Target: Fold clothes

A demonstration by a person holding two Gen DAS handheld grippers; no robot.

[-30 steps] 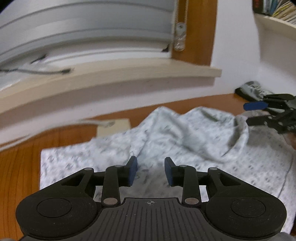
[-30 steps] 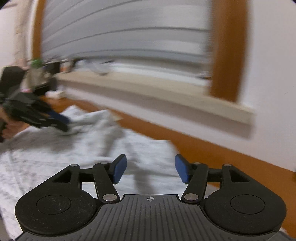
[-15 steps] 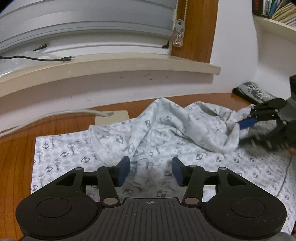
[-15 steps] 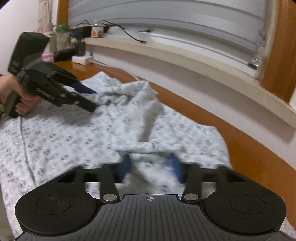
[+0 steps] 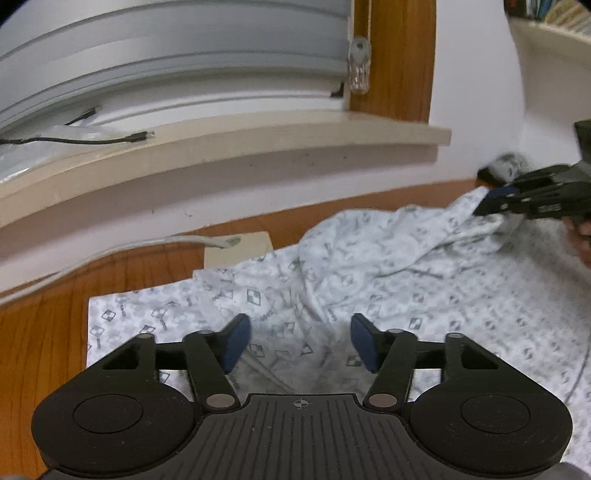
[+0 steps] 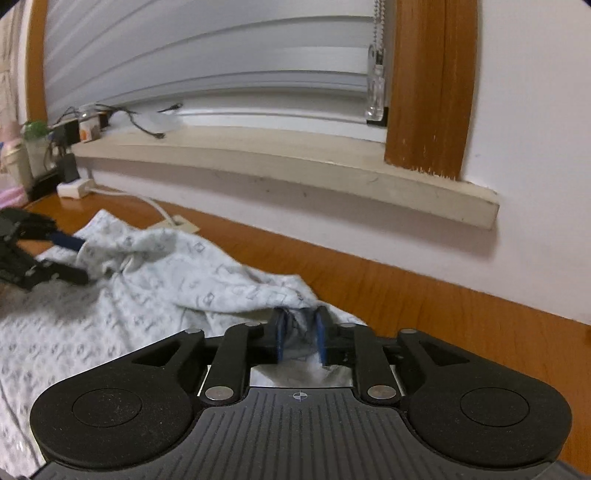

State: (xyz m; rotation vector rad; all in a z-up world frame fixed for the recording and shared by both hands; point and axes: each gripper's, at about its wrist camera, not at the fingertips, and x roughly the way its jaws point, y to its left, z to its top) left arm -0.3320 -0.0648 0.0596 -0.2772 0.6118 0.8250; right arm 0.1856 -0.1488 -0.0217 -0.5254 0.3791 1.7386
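The patterned garment (image 5: 424,280) lies spread on the wooden desk (image 5: 40,339) under the window sill. The right gripper (image 6: 300,336) pinches a bunched edge, though its fingers have just eased apart somewhat. The left gripper (image 5: 300,341) hangs about half open over the cloth, gripping nothing. This looks like the first fold: next, carry the pinched edge across while the left closes on its own edge.

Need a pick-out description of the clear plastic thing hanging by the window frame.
Find the brown wooden window frame standing on the pale windowsill. Just left of it a beaded chain hangs in front of the grey blind. The clear pull at its end is the only see-through thing there.
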